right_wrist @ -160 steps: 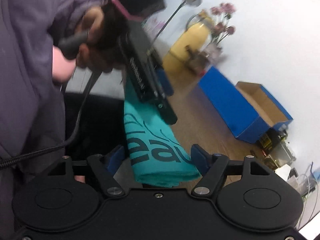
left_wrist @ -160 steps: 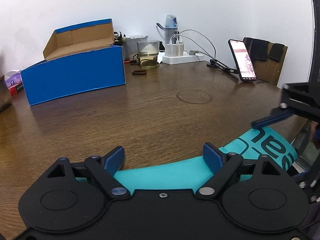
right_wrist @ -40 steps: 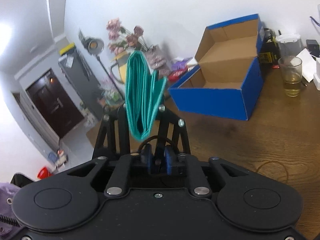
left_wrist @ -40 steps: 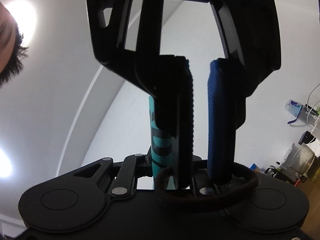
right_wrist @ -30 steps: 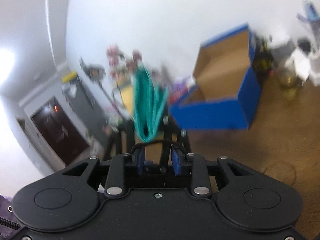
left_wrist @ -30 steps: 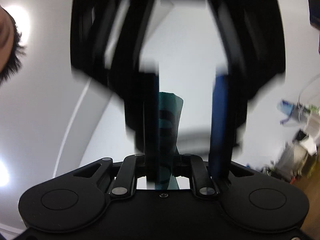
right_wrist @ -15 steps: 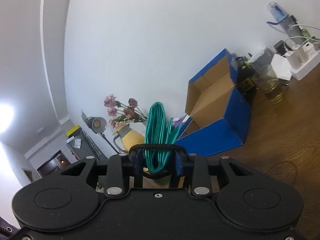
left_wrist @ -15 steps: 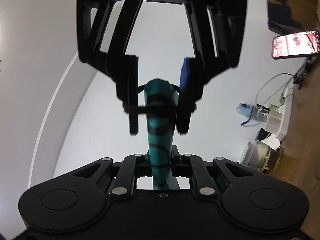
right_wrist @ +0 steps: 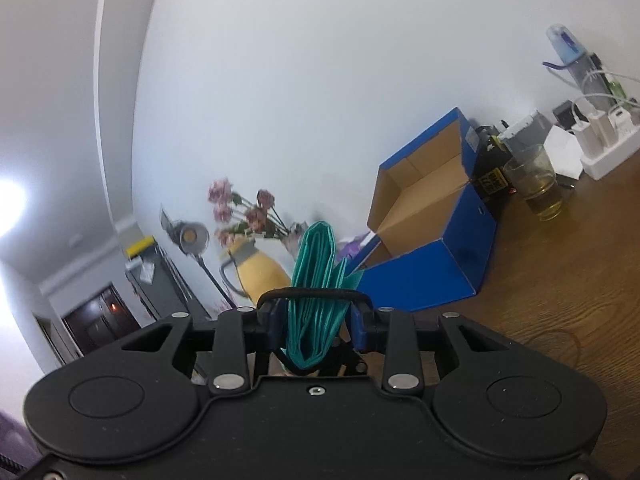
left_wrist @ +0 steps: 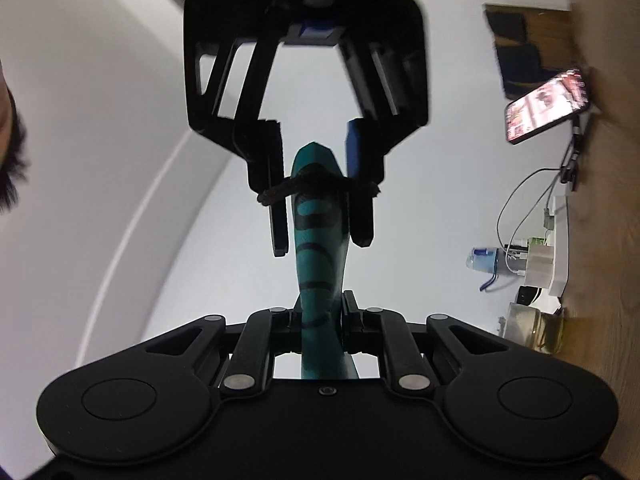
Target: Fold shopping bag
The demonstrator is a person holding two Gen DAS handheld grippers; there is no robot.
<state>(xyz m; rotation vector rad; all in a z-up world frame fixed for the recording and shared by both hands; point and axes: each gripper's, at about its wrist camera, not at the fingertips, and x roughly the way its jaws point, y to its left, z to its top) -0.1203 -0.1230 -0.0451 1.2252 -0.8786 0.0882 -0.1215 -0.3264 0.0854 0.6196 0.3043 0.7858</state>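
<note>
Shopping bag (left_wrist: 318, 248), folded into a narrow teal bundle, is being clamped by the left hand-held gripper (left_wrist: 320, 320); a black elastic band (right_wrist: 312, 293) is being stretched around it by the right hand-held gripper (right_wrist: 316, 326), partly spread.

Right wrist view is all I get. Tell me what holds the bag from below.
Observer: The left gripper is shut on the folded bag at its lower end.
Operator: Report where the band sits along the bag.
Observer: The elastic band, stretched over the right gripper's fingers, crosses the bag near its free end.
Operator: Say what is printed on it.
Observer: Black lettering runs along the bag's face; I cannot read it.
</note>
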